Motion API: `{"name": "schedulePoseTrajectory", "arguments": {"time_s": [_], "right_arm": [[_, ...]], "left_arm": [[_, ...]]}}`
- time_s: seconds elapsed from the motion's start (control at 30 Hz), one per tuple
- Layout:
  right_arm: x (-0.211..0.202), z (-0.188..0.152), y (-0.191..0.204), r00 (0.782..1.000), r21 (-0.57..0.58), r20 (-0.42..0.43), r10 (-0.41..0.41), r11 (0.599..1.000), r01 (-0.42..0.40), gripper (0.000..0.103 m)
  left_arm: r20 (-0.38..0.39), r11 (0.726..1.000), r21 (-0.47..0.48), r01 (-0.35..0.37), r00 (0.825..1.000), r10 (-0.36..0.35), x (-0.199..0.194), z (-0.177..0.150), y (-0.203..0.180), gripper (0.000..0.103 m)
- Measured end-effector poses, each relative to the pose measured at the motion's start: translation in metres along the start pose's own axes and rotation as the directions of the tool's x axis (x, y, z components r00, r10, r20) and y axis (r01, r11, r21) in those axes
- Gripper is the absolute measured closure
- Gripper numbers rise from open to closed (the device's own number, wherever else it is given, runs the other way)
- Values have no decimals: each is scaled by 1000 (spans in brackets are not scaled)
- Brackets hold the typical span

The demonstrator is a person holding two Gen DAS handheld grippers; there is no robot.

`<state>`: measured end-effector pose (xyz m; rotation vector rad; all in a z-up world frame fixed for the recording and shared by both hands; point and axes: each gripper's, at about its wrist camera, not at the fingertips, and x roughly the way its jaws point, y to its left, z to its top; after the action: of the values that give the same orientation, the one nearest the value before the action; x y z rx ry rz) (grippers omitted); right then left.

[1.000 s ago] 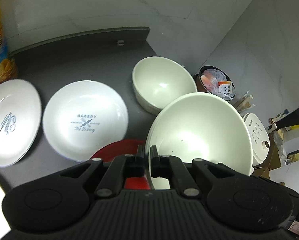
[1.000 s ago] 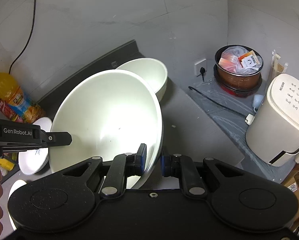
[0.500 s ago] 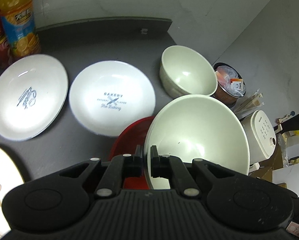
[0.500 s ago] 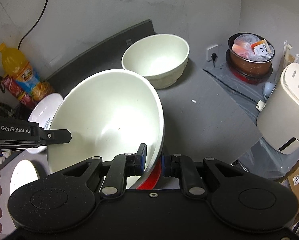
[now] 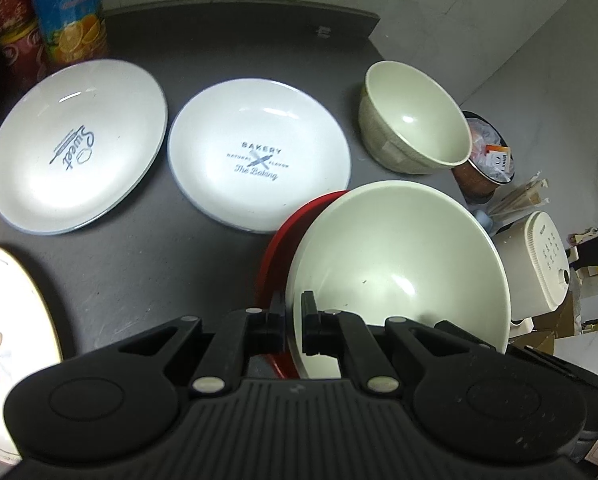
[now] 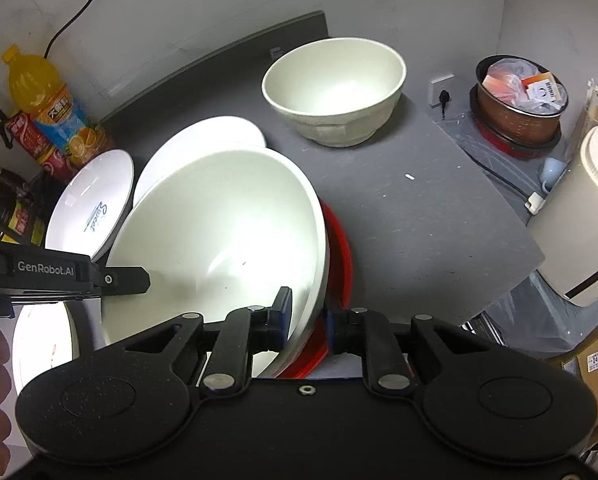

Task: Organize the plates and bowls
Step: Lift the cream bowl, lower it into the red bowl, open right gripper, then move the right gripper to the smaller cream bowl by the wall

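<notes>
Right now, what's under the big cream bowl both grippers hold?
A red plate lies under the big cream bowl; only its rim shows at each side. The bowl covers the plate's middle, so whether they touch is hidden.

Black left gripper and right gripper – silver screws, ribbed housing, white "GenRobot.AI" lettering

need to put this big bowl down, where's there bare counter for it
The widest bare stretch is the grey counter right of the red plate, running from the small bowl to the counter's right edge. There is also a bare band behind the Bakery plate, near the wall. The left is crowded: Sweet plate, Bakery plate and bottles.
</notes>
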<state>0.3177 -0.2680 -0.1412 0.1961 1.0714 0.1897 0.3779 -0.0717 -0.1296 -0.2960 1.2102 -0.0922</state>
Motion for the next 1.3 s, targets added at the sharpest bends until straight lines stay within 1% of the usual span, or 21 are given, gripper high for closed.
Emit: {"name": "schedulePoseTrajectory", "arguments": {"time_s": [0.13, 0.27, 0.37, 0.43, 0.47, 0.53, 0.6, 0.7, 0.73, 0.77, 0.8, 0.83, 0.87, 0.97, 1.0, 1.07, 1.1, 1.13, 1.2, 1.23, 1.3], "right_arm": [[8, 2, 2, 1000, -5, -29, 1, 1000, -1, 82], [10, 2, 2, 999, 6, -38, 6, 1000, -5, 81], [9, 2, 1, 999, 15, -39, 13, 1000, -12, 77], [8, 2, 2, 999, 13, -38, 12, 1000, -12, 73], [7, 2, 2, 999, 17, -34, 8, 1000, -7, 73], [7, 4, 2, 1000, 19, -29, 4, 1000, -3, 73], [7, 5, 0, 999, 35, -34, 7, 999, -6, 73], [4, 6, 1, 1000, 44, -28, 0, 999, 1, 71], [2, 6, 1, 1000, 46, -24, -2, 999, 3, 68], [0, 6, 2, 1000, 51, -16, 2, 999, -1, 66], [-3, 5, 2, 1000, 53, -4, 1, 999, -1, 58], [-7, 4, 5, 1000, 46, 13, -14, 999, 13, 49], [-10, 4, 7, 999, 36, 30, -30, 999, 29, 47], [-21, 3, 11, 997, 29, 64, -42, 999, 40, 43], [-24, 3, 12, 996, 35, 75, -43, 999, 40, 39], [-32, 1, 15, 993, 39, 110, -53, 998, 49, 30], [-35, 2, 17, 990, 39, 124, -62, 998, 57, 21], [-39, 1, 19, 986, 41, 147, -74, 997, 68, 16], [-45, -1, 21, 981, 49, 179, -79, 996, 71, 13], [-49, -2, 21, 978, 60, 191, -81, 996, 70, 8], [-55, -4, 19, 973, 82, 215, -83, 994, 67, 3]], "left_arm": [[-12, 1000, -1, -13, 1000, 13, 4, 1, 2, 99], [-10, 1000, 3, -13, 1000, 13, 3, 0, 2, 98], [-7, 1000, 5, -19, 1000, 19, 0, 1, 1, 96], [-5, 999, 10, -40, 999, 40, -1, 2, 1, 95], [-2, 999, 9, -42, 999, 42, -3, 2, 2, 95], [2, 1000, -2, -12, 1000, 12, -6, 4, 6, 95], [1, 1000, 3, -13, 1000, 13, -9, 6, 6, 94], [15, 1000, 3, -6, 1000, 6, -16, 7, 8, 88], [20, 1000, 1, 2, 1000, -2, -19, 7, 10, 85], [26, 1000, -1, 8, 1000, -8, -21, 7, 11, 76], [31, 1000, -3, 10, 999, -10, -24, 6, 12, 70], [41, 1000, -4, 11, 999, -10, -27, 6, 13, 57], [53, 1000, -4, 15, 999, -15, -31, 7, 14, 46], [77, 999, 5, 32, 996, -33, -41, 7, 17, 29], [82, 999, 6, 38, 996, -38, -44, 8, 18, 27], [90, 999, 14, 42, 995, -43, -50, 8, 19, 18], [96, 999, 20, 41, 994, -43, -53, 8, 20, 16], [106, 999, 31, 38, 994, -41, -56, 8, 20, 14], [112, 998, 46, 42, 993, -47, -61, 7, 20, 13], [112, 998, 52, 47, 992, -52, -63, 7, 20, 11], [116, 996, 65, 54, 991, -61, -66, 6, 19, 10]]}}
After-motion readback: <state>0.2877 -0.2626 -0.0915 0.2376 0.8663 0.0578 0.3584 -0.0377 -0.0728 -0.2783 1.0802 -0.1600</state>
